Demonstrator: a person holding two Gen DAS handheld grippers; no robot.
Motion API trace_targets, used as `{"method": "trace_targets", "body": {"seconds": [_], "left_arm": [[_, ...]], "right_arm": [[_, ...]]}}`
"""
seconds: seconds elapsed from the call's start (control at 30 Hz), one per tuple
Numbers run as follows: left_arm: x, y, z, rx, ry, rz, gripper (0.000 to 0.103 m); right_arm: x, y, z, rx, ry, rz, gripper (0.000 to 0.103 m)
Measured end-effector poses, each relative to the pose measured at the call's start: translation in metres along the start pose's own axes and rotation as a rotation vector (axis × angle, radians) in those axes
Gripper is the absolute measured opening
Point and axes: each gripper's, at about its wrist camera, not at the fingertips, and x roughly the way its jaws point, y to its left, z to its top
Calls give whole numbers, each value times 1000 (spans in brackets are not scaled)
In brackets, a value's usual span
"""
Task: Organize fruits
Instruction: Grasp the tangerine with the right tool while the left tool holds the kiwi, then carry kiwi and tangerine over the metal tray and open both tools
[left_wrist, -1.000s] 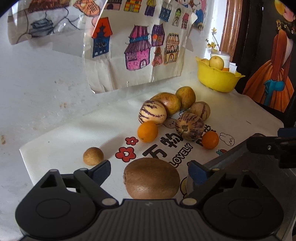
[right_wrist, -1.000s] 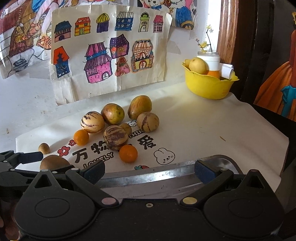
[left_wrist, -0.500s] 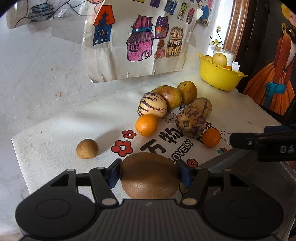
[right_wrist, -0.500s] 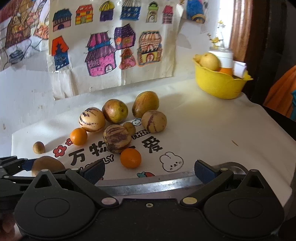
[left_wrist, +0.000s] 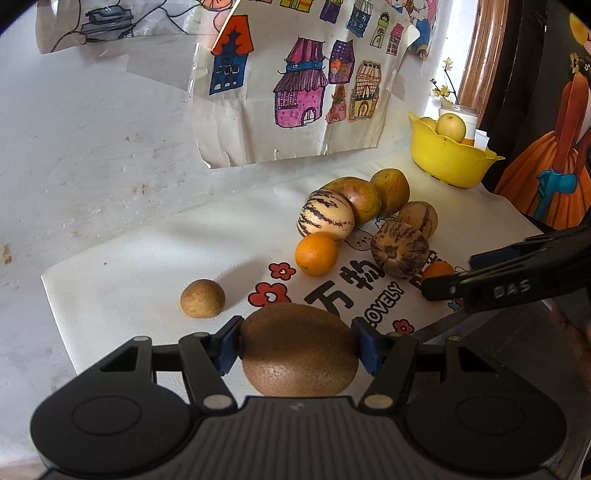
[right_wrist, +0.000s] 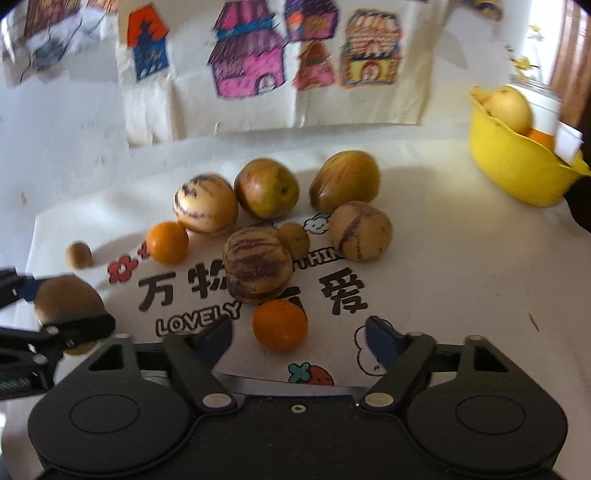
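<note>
In my left wrist view, the left gripper (left_wrist: 298, 347) is clamped on a brown kiwi (left_wrist: 299, 350); both blue pads press its sides, low and centre in the frame. The jaws closed on it within the last second. Beyond it, on a white printed cloth (left_wrist: 129, 280), a small tan round fruit (left_wrist: 202, 298) sits alone to the left. Farther back is a cluster: an orange (left_wrist: 316, 253), a cream melon with purple stripes (left_wrist: 325, 219), a darker striped melon (left_wrist: 400, 249) and brownish fruits behind them. A yellow bowl (left_wrist: 448, 162) holding pale fruit stands at the far right, well apart from the cluster. The right gripper's fingers (left_wrist: 509, 273) reach in from the right edge.

In my right wrist view, which is blurred, the right gripper (right_wrist: 299, 341) has its jaws apart; they have just been narrowing. A second orange (right_wrist: 280, 325) lies on the cloth between the pads, and neither pad touches it. The dark striped melon (right_wrist: 257, 269) sits just behind that orange. At the left edge I see the left gripper (right_wrist: 55, 314) with the kiwi (right_wrist: 68, 299) held in it. The yellow bowl (right_wrist: 517, 166) is at upper right.
</note>
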Motion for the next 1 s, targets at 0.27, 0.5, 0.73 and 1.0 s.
{"method": "trace_targets", "body": {"seconds": [0.27, 0.5, 0.73, 1.0], "left_arm": [[-1, 1, 0, -3, -6, 0, 67], [-1, 1, -1, -7, -4, 9, 67], [-13, -2, 2, 1, -29, 7, 67], [-39, -23, 2, 37, -70, -26, 67]], "right_arm": [[10, 2, 3, -26, 44, 70, 38], [7, 3, 6, -4, 33, 88, 34], [-26, 8, 4, 14, -26, 106, 34], [-77, 5, -23, 63, -72, 81, 33]]}}
